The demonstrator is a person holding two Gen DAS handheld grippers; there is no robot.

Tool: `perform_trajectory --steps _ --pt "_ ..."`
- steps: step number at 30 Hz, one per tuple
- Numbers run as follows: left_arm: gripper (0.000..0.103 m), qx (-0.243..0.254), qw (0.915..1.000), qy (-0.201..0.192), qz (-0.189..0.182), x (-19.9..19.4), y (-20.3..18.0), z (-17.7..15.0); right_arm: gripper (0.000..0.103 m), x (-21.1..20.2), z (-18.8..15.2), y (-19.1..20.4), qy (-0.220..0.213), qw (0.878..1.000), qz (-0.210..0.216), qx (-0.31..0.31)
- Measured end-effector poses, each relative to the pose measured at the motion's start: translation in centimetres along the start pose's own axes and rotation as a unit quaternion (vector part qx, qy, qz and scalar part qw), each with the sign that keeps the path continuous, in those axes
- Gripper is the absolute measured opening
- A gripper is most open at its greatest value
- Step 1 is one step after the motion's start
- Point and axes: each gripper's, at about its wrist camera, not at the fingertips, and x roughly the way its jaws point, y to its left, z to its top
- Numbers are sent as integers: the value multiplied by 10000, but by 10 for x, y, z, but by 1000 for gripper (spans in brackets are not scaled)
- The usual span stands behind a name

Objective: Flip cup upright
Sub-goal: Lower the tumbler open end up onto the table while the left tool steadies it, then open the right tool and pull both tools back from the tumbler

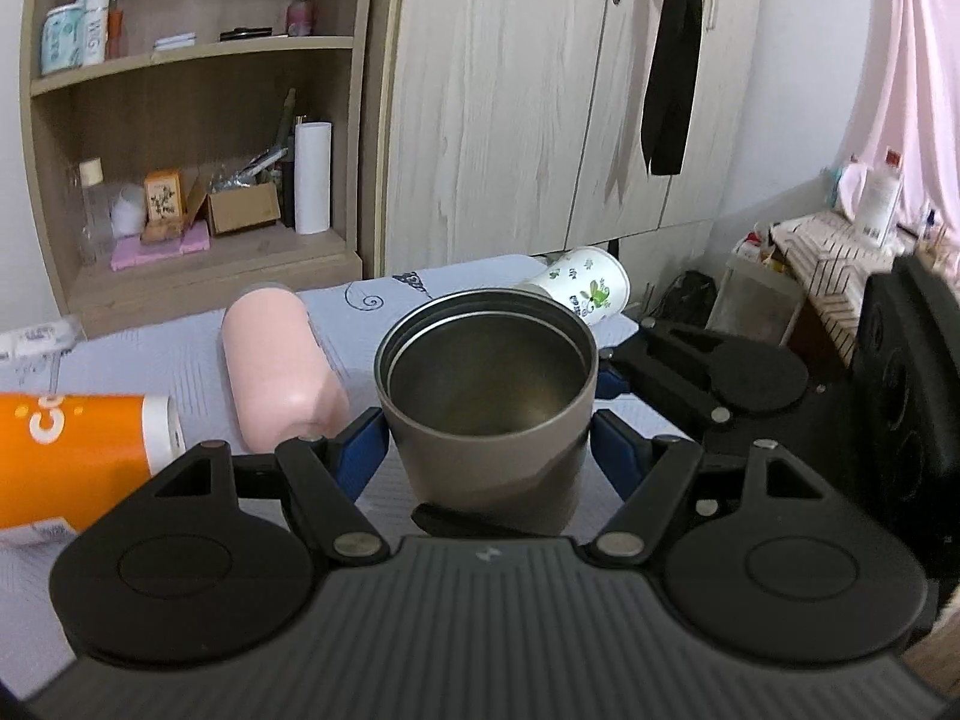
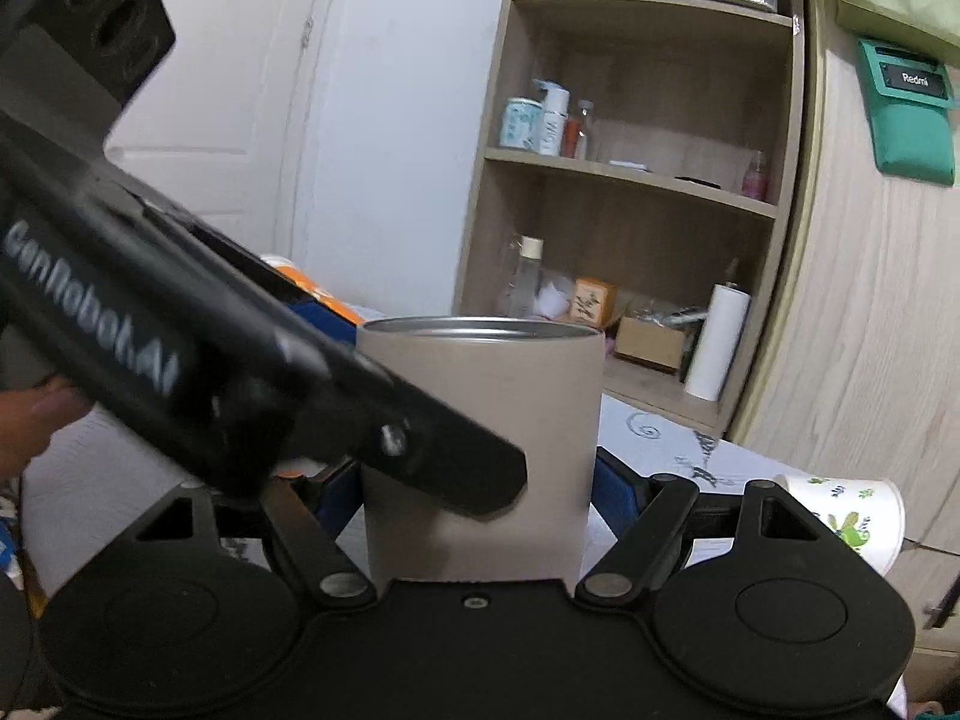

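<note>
A taupe metal cup (image 1: 486, 414) stands upright with its steel-lined mouth up, between the blue pads of my left gripper (image 1: 489, 450). The pads sit at the cup's two sides, and I cannot tell whether they touch it. In the right wrist view the same cup (image 2: 486, 420) stands between the blue pads of my right gripper (image 2: 480, 498), which close against its lower wall. The left gripper's black body (image 2: 240, 372) crosses in front of the cup there. The right gripper's black arm (image 1: 702, 372) shows at the cup's right in the left wrist view.
On the pale grey tablecloth (image 1: 180, 354) lie a pink cup (image 1: 279, 372) on its side, a white floral cup (image 1: 585, 288) on its side, and an orange and white tube (image 1: 78, 450). A wooden shelf unit (image 1: 192, 138) and a wardrobe (image 1: 540, 90) stand behind.
</note>
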Motion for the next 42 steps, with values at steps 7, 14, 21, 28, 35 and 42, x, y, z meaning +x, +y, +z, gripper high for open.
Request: perform_trajectory --steps 7,14,21,28,35,42 --pt "73 72 10000 -14 -16 6 -8 -2 82 1 -3 -8 139 9998 3 141" --pt "73 -25 10000 59 -56 14 -17 -2 82 -3 -6 -20 268 9984 -20 490" --pt "76 -586 9980 -125 -209 16 -13 -11 85 -9 -9 -17 216 9986 -124 476" --pt "80 -984 9947 -276 -129 -6 -11 -18 88 -28 -15 -15 223 9976 -189 633" --pt "90 -1182 9900 -565 519 -47 -18 -28 88 -53 -18 -10 248 9944 -363 966" --pt "94 -1192 9803 -737 1395 -87 -31 -34 88 -95 -8 2 -66 9939 -581 936"
